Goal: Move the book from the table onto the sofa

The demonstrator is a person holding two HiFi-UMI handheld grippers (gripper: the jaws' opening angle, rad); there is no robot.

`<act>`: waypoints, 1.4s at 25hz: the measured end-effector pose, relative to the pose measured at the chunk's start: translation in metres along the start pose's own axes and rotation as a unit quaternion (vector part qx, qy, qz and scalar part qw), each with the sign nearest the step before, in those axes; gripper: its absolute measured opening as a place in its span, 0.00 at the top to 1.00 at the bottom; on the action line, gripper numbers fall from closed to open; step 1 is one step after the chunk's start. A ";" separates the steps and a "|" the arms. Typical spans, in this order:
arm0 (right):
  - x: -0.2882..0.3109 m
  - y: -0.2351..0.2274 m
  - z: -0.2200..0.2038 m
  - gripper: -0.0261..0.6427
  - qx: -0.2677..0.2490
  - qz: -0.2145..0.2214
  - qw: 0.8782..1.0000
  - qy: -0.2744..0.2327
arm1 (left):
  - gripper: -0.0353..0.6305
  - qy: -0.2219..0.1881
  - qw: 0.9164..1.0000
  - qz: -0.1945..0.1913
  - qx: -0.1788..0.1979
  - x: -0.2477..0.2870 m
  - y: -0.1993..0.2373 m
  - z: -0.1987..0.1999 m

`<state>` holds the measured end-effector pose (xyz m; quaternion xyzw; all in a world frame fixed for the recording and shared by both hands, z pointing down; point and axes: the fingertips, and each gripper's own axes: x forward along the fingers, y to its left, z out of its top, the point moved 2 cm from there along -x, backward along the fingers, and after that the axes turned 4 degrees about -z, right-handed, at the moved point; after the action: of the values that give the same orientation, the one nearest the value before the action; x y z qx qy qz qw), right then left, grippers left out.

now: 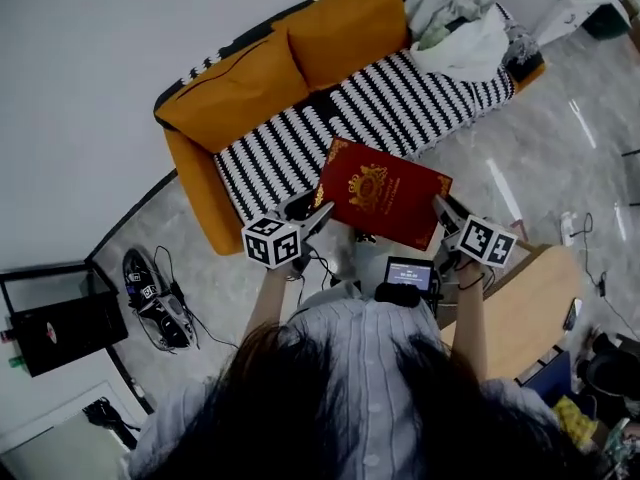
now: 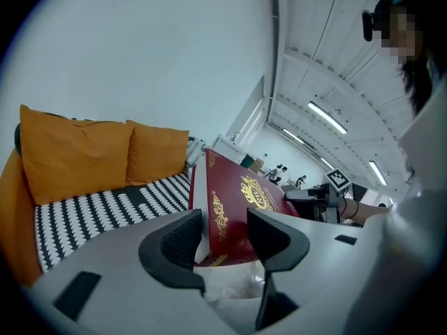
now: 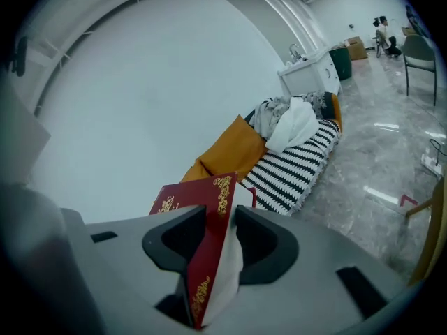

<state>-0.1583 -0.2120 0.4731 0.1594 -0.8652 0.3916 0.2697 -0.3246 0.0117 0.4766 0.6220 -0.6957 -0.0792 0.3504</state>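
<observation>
Head view: holding red book point(image 1: 385, 193) with gold emblem up in the air, cover up, tilted, over the front edge of the sofa point(image 1: 280, 158) and the floor; not resting on the striped seat. Clamped at its left edge by left gripper point(image 1: 322, 211) and at its right edge by right gripper point(image 1: 441, 214). Two orange cushions point(image 1: 240, 93) along the sofa back, heap of clothes point(image 1: 455, 23) at the seat's far end. Wooden worktop point(image 1: 525, 313) at lower right, behind the grippers.

Left gripper view: left gripper point(image 2: 227, 230) closed on the book point(image 2: 244, 197), pads pressing spine side and cover. Sofa point(image 2: 105, 208) and cushions point(image 2: 70, 155) beyond on the left, right gripper point(image 2: 316, 198) at the book's far edge.

Right gripper view: right gripper point(image 3: 220, 232) pinching the book point(image 3: 199, 204) edge-on, pages showing between cover and pad. Sofa point(image 3: 293, 166) ahead, clothes point(image 3: 290, 124) piled on it.
</observation>
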 end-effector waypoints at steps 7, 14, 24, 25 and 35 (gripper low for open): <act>0.072 0.028 0.038 0.74 -0.035 0.039 0.998 0.030 | 0.63 -0.015 0.998 0.048 -0.040 -0.001 0.050 0.023; 0.136 0.046 0.057 0.75 -0.060 0.074 0.993 0.064 | 0.63 -0.034 0.993 0.085 -0.067 -0.005 0.090 0.035; 0.200 0.092 0.046 0.75 -0.089 0.100 0.982 0.132 | 0.63 -0.061 0.981 0.140 -0.119 -0.042 0.138 0.028; 0.206 0.098 0.044 0.75 -0.090 0.101 0.981 0.138 | 0.63 -0.064 0.980 0.142 -0.123 -0.047 0.144 0.028; 0.283 0.146 0.026 0.75 -0.091 0.071 0.979 0.166 | 0.64 -0.051 0.980 0.122 -0.152 -0.072 0.233 0.035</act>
<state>-0.4657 -0.1566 0.5403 0.0051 -0.8496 0.3504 0.3942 -0.5352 0.1170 0.5501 0.4671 -0.7633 -0.1720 0.4118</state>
